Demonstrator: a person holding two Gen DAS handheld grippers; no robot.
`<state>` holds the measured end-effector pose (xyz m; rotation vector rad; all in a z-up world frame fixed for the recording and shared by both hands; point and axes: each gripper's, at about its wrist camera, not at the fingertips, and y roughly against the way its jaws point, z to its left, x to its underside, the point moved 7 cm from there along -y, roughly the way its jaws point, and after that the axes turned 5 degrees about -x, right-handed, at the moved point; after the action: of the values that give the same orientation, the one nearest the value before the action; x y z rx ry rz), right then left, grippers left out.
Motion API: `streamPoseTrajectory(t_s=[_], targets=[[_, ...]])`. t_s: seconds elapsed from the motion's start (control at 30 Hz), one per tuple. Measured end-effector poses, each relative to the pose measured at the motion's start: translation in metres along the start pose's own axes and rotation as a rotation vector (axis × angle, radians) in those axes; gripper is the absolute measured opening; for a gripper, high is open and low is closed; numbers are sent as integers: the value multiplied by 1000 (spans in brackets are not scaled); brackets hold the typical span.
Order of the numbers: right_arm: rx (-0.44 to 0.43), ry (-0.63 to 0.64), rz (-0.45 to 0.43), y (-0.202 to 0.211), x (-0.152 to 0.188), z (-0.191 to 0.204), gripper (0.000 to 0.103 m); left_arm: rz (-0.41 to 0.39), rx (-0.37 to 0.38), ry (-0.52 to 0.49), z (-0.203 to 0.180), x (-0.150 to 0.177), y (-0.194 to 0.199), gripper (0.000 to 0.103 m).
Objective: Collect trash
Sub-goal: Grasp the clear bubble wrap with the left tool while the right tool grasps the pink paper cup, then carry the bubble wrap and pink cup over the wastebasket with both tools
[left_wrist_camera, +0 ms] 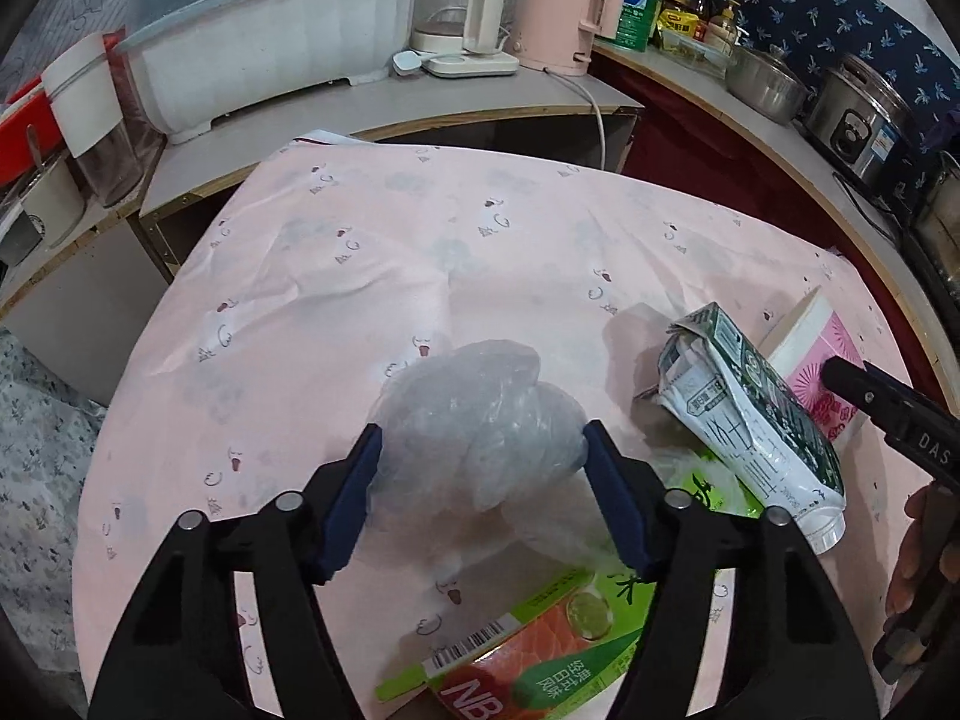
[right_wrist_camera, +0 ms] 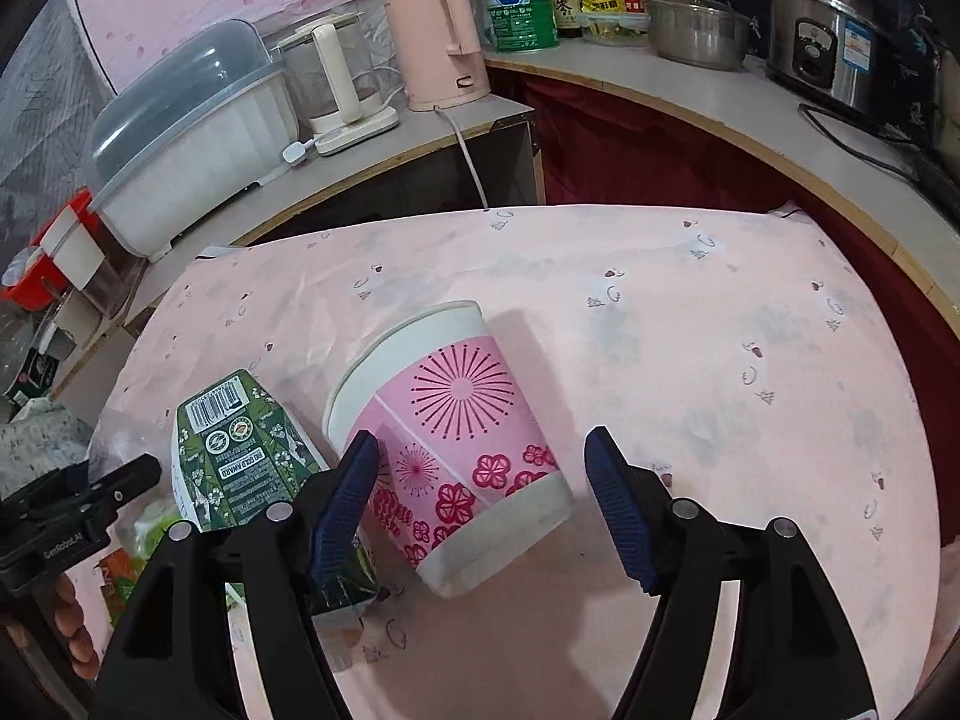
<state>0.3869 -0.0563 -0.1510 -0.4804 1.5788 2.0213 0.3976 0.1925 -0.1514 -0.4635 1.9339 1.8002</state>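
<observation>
A crumpled clear plastic bag (left_wrist_camera: pixel 480 420) lies on the pink tablecloth (left_wrist_camera: pixel 420 228). My left gripper (left_wrist_camera: pixel 483 450) is open, its jaws on either side of the bag. A crushed green carton (left_wrist_camera: pixel 750 414) and a pink flowered paper cup (left_wrist_camera: pixel 822 372) lie to the right. In the right wrist view the cup (right_wrist_camera: pixel 456 432) lies on its side with the carton (right_wrist_camera: pixel 234 456) at its left. My right gripper (right_wrist_camera: pixel 483 456) is open around the cup's base. A green and orange snack wrapper (left_wrist_camera: pixel 540 648) lies under the left gripper.
A counter at the back holds a white covered dish rack (left_wrist_camera: pixel 270 48), a glass kettle (left_wrist_camera: pixel 462 6) and a pink kettle (left_wrist_camera: pixel 570 6). A steel pot (right_wrist_camera: pixel 696 30) and a rice cooker (right_wrist_camera: pixel 834 48) stand on the right counter. A cord (right_wrist_camera: pixel 471 162) hangs behind the table.
</observation>
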Motion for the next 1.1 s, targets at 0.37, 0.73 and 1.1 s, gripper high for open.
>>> streamPoseTrajectory(t_s=[0.37,0.73,1.1], targets=[[-37,5,18,2,14,5,47,-34,34,-81,-38,7,20,38],[-17,1,-40,56,34,-2,42,-100,62,-109,-72,16,75,35],[17,-55,-132,138,60,-28,42,-131,129,-155,-119,52,128,33]])
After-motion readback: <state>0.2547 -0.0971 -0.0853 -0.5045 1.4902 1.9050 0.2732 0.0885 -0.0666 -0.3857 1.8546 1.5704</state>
